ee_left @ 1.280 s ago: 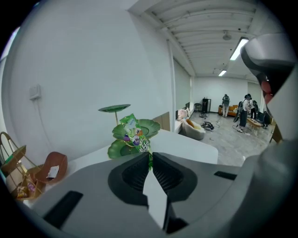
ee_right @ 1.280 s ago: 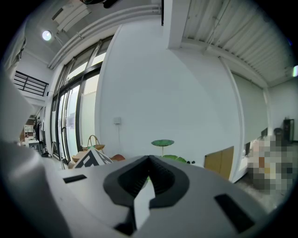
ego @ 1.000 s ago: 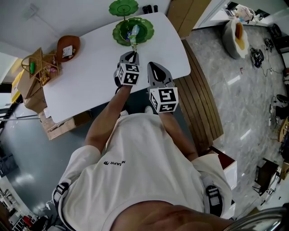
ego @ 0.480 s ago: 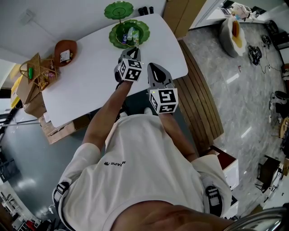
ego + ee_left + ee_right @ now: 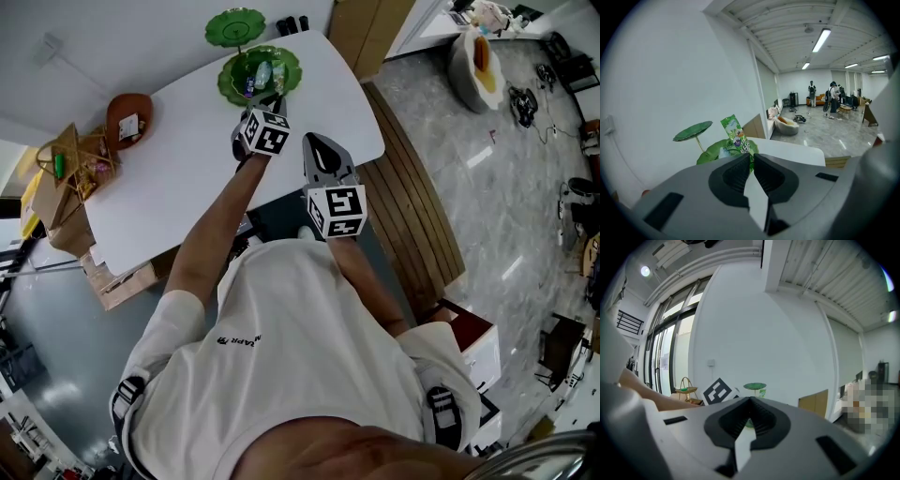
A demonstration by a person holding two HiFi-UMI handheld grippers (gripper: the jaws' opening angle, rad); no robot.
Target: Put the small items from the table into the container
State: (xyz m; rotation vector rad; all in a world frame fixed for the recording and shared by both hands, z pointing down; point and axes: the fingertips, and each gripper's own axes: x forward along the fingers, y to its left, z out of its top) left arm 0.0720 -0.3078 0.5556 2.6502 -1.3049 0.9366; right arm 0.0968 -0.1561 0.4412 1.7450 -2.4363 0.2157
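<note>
My left gripper point(image 5: 751, 158) is shut on the lower end of a green snack packet point(image 5: 735, 135), which stands up between the jaws. In the head view the left gripper point(image 5: 271, 103) reaches over the near rim of the green leaf-shaped dish point(image 5: 232, 86), which holds several small wrapped items point(image 5: 262, 73). A smaller green leaf plate point(image 5: 236, 25) rises on a stem behind it. My right gripper point(image 5: 323, 150) hovers shut and empty over the table's near edge, to the right of the left one. In the right gripper view its jaws point(image 5: 750, 401) meet with nothing between them.
The white table point(image 5: 178, 164) carries a brown bowl point(image 5: 128, 117) with a small item at the left. A wicker basket point(image 5: 64, 159) and cardboard boxes stand off the left end. A slatted wooden bench point(image 5: 412, 211) runs along the right side.
My left gripper has carried the packet away from me, up to and over the green dish. The right gripper has stayed where it was.
</note>
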